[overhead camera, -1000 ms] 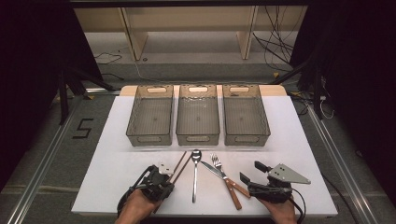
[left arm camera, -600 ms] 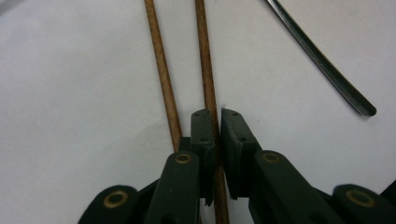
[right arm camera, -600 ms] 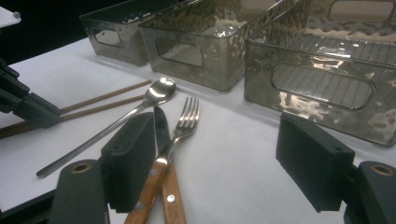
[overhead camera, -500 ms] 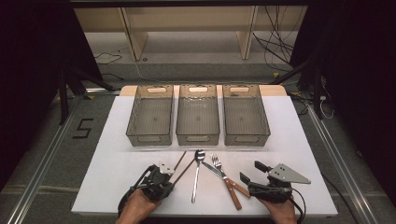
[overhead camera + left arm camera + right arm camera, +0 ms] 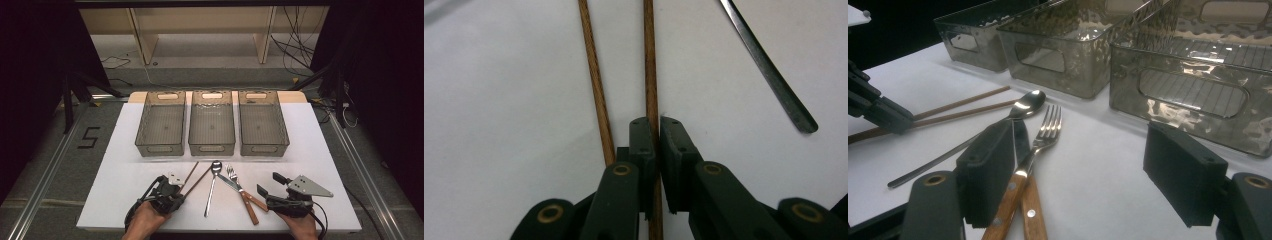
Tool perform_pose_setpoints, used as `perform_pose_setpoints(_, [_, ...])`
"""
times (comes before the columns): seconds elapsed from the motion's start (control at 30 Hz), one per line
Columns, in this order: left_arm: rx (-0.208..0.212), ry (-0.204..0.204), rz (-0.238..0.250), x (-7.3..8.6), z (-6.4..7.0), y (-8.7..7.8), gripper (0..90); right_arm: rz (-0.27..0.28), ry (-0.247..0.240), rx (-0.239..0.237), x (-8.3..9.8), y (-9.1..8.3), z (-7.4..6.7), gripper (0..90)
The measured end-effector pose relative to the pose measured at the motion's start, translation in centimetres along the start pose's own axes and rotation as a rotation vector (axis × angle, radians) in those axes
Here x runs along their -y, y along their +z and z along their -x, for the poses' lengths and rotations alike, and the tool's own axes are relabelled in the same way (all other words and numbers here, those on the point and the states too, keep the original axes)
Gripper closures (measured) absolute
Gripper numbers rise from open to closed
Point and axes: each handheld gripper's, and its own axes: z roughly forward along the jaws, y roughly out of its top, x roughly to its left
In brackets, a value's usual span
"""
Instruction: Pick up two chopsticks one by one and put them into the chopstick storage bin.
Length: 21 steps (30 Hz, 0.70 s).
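Two brown wooden chopsticks [image 5: 196, 172] lie on the white table by my left gripper [image 5: 180, 187]. In the left gripper view my gripper [image 5: 658, 125] has just been closing. Its pads now pinch the right-hand chopstick [image 5: 650, 60], while the other chopstick [image 5: 594, 75] lies just outside the left jaw. A steel spoon [image 5: 212, 187], a fork [image 5: 233, 176] and a wood-handled knife [image 5: 246, 201] lie in the middle. My right gripper [image 5: 270, 183] rests on the table to their right, open. In the right gripper view its jaws [image 5: 1085, 170] stand wide, with the fork [image 5: 1048, 127] beside the left pad.
Three clear grey bins [image 5: 161, 131] [image 5: 212, 131] [image 5: 263, 131] stand in a row behind the cutlery, all without contents. The white table top [image 5: 325, 150] has bare room at both sides. Beyond it, cables lie on the floor under a wooden shelf.
The left gripper's jaws have drawn in onto the chopstick. Both hands and the cutlery stay where they were.
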Motion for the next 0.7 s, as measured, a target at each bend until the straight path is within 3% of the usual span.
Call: perform_pose_setpoints(0.7, [-0.002,-0.015,0.078,0.0,-1.4,-2.0,84.4,0.001,0.001,0.000,0.0,0.0,0.1,29.3])
